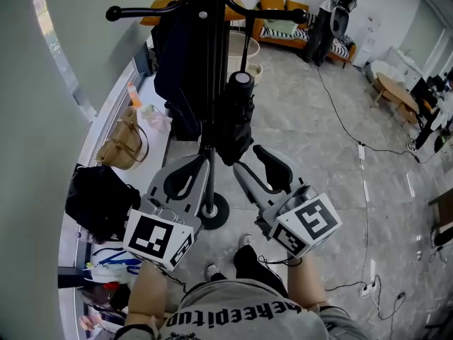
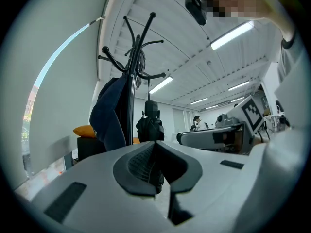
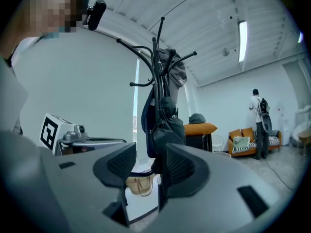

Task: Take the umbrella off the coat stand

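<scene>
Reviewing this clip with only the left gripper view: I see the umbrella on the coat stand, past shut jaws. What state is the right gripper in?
Observer: Open. In its own view the right gripper has its jaws apart with nothing between them. The umbrella hangs farther off, beyond the gap.
Operator: How does the stand's foot look?
Observer: In the head view the coat stand ends in a round base, flat on the floor.
Operator: Anything beside it?
Observer: A tan handbag sits on the window ledge, left of the stand in the head view.
</scene>
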`<state>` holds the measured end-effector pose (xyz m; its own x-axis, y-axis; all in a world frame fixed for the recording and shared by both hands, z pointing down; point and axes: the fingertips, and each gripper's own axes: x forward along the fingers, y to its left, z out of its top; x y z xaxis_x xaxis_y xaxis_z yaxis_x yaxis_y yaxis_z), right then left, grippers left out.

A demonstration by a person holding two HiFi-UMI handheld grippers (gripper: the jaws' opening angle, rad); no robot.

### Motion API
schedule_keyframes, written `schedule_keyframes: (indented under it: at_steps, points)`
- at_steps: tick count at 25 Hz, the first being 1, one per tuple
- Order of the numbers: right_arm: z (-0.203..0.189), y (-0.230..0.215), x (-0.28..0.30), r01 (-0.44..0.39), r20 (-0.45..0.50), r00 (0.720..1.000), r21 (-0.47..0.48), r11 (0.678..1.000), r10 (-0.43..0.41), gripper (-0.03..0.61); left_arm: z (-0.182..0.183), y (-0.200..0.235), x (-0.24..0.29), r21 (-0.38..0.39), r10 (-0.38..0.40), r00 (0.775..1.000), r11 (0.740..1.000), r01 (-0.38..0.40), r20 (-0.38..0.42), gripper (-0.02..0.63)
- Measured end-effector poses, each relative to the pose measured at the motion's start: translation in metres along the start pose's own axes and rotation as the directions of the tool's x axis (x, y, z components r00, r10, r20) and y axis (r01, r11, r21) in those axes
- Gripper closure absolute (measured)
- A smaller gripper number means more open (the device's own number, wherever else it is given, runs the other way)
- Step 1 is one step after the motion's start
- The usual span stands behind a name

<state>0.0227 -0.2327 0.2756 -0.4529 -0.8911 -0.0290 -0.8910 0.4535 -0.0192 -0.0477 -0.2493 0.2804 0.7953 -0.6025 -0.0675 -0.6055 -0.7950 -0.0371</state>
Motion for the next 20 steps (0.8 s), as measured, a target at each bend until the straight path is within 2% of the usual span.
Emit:
schedule_keyframes:
  at_steps: [10, 20]
  points:
    - [0.008, -0.016, 0.012, -0.029, 0.013, 0.999, -0.018, 0.999, 0.030, 0.348, 0.005, 0.009, 0.011, 0.004, 0.051, 0.999, 0.999, -0.051, 0.012, 0.597]
    - [0.019, -0.026, 0.028, -0.095, 0.020, 0.995, -0.038, 0.995, 0.095, 0.304, 0.009, 0.018, 0.021, 0.001, 0.109, 0.994, 0.994, -0.109, 0.028, 0.597]
